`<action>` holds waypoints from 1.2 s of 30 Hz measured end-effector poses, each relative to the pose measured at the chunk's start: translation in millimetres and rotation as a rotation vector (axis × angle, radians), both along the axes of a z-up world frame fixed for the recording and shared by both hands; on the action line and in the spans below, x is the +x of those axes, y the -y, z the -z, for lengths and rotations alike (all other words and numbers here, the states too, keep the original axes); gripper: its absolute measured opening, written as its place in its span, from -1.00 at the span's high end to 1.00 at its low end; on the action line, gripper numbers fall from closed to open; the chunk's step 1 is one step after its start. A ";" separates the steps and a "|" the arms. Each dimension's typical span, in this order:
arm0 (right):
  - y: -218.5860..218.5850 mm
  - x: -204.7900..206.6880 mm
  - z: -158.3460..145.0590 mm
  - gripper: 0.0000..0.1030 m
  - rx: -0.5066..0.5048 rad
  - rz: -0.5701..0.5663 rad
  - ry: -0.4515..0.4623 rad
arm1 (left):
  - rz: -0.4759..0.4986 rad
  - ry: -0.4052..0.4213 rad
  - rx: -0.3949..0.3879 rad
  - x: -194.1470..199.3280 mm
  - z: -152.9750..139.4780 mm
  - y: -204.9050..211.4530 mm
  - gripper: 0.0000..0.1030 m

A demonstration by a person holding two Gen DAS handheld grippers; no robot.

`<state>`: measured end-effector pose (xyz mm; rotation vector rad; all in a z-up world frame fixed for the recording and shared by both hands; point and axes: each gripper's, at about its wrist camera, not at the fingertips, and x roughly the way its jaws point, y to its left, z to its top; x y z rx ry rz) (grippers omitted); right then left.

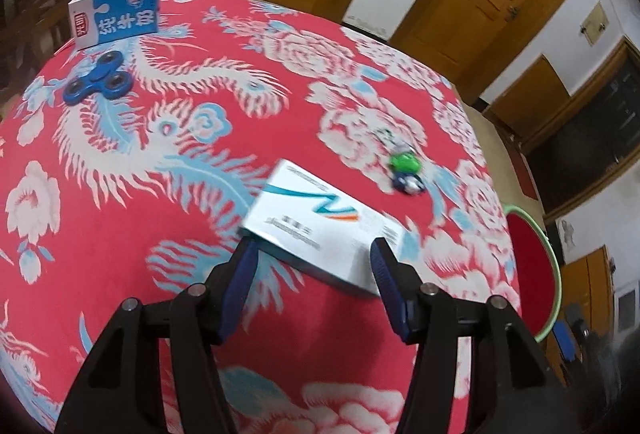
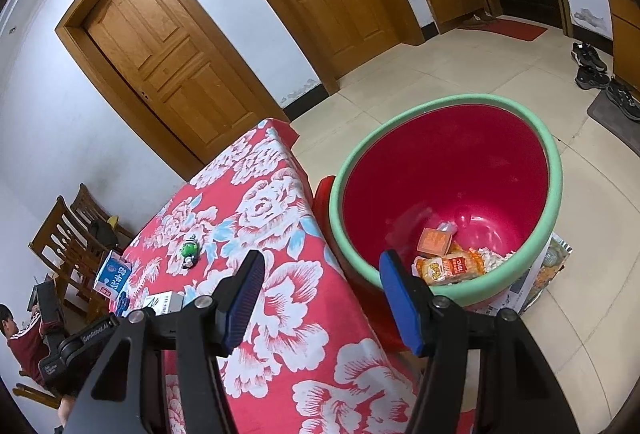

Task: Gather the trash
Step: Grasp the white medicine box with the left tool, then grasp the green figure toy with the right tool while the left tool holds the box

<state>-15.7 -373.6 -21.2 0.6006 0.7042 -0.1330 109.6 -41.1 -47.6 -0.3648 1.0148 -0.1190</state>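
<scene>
In the left wrist view a white box with a teal and orange swoosh (image 1: pixel 316 222) lies on the red floral tablecloth (image 1: pixel 200 254). My left gripper (image 1: pixel 314 248) is open, its blue fingers on either side of the box's near end. A blue milk carton (image 1: pixel 118 12) stands at the far left. In the right wrist view my right gripper (image 2: pixel 320 262) is open and empty, at the table's edge over the rim of a red bin with a green rim (image 2: pixel 556 170). The bin holds an orange box (image 2: pixel 434 240) and snack wrappers (image 2: pixel 448 268).
A blue fidget spinner (image 1: pixel 98 80) and a small green toy (image 1: pixel 405 164) lie on the table. The bin stands on the tiled floor right of the table (image 2: pixel 280 234). Wooden doors line the wall. Chairs and a seated person (image 2: pixel 24 342) are at far left.
</scene>
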 end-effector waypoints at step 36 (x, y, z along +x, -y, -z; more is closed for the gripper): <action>-6.8 14.9 11.3 -0.22 -0.007 -0.016 -0.054 | 0.021 0.043 0.322 43.3 14.6 52.2 -0.50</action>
